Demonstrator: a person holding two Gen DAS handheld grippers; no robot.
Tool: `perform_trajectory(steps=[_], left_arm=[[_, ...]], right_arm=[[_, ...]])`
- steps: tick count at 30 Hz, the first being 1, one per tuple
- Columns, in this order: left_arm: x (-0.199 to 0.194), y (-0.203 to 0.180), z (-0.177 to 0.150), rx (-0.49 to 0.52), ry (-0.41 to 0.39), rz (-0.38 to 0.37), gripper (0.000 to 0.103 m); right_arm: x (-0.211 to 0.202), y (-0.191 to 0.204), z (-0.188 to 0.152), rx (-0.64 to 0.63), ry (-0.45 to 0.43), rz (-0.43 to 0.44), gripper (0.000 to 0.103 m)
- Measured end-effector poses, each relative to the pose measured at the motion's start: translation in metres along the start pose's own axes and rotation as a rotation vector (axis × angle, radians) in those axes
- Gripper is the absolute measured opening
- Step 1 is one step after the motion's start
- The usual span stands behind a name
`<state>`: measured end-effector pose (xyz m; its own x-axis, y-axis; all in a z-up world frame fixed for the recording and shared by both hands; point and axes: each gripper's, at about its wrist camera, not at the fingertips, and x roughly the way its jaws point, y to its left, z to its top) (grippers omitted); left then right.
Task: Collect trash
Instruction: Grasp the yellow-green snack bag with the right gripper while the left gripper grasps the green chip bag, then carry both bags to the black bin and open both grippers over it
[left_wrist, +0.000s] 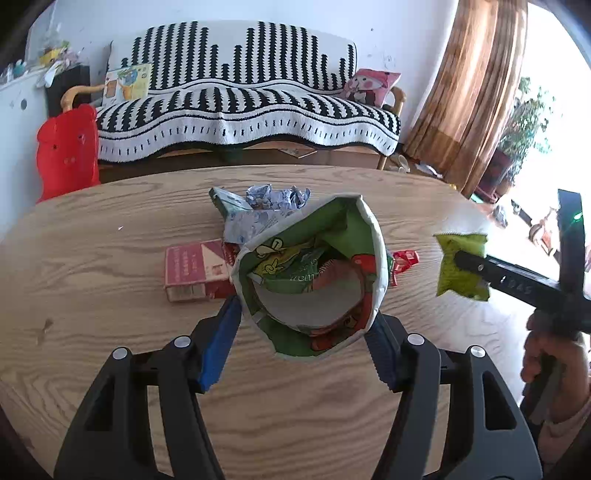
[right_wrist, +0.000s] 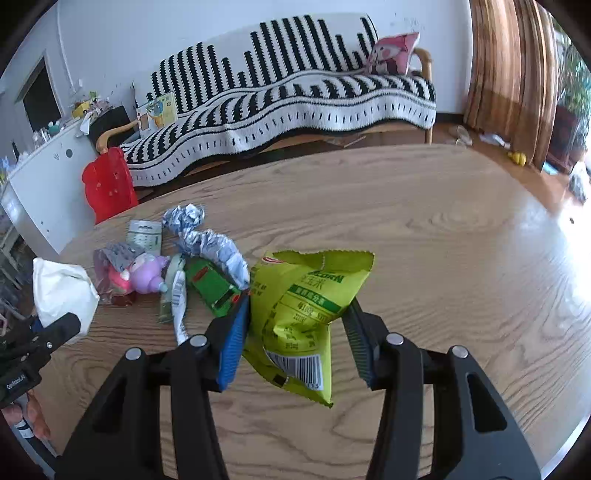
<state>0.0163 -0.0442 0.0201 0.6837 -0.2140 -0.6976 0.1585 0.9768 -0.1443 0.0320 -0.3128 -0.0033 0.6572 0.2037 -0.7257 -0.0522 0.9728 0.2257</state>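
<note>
My left gripper is shut on an open paper bag with green cartoon print and holds it mouth-open above the wooden table; wrappers lie inside it. My right gripper is shut on a yellow-green snack packet, which also shows at the right of the left wrist view, to the right of the bag. In the right wrist view the bag shows white at the far left.
On the table lie a red box, crumpled foil, a green carton, a purple and pink toy, a small card and a red wrapper. A striped sofa and a red stool stand behind.
</note>
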Motion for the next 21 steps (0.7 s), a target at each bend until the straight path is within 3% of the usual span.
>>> perform_trajectory(steps=[4, 10, 21], left_arm=[[-0.016, 0.001, 0.001, 0.038, -0.018, 0.062, 0.064], [-0.032, 0.022, -0.005, -0.006, -0.022, 0.096, 0.064], [-0.019, 0.034, -0.019, -0.03, 0.049, 0.083, 0.064]], right_arm=[[-0.009, 0.006, -0.005, -0.025, -0.004, 0.003, 0.05], [-0.017, 0.006, -0.011, -0.017, -0.009, 0.007, 0.05], [-0.016, 0.027, -0.014, -0.044, -0.002, 0.045, 0.05]])
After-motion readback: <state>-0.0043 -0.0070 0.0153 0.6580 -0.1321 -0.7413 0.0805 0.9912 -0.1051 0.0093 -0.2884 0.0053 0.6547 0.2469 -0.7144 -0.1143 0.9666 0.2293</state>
